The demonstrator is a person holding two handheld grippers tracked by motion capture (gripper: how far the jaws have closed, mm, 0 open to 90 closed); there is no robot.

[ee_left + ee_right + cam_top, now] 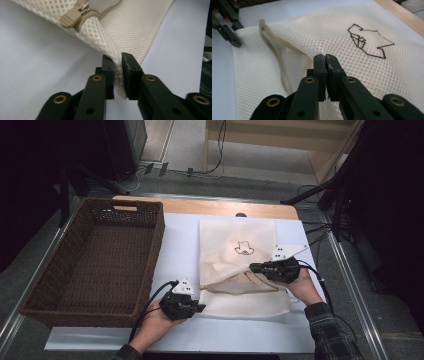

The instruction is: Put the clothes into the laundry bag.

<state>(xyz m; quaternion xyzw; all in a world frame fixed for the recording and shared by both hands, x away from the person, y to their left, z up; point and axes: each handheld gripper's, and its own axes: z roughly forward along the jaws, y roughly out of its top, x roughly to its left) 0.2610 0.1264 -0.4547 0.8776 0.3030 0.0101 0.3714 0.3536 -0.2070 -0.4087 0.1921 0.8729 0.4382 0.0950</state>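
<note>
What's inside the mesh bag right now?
Nothing can be made out inside the mesh bag. Its zipper edge gapes slightly, showing pale fabric. The right gripper pinches the top layer; deeper contents stay covered by the mesh.

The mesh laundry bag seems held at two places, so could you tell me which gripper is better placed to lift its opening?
Probably the right gripper: it is shut on the upper layer of the mesh laundry bag at the zip opening. The left gripper pins the lower corner.

The mesh bag's (pixel 235 255) contents stay hidden beneath its weave.
</note>
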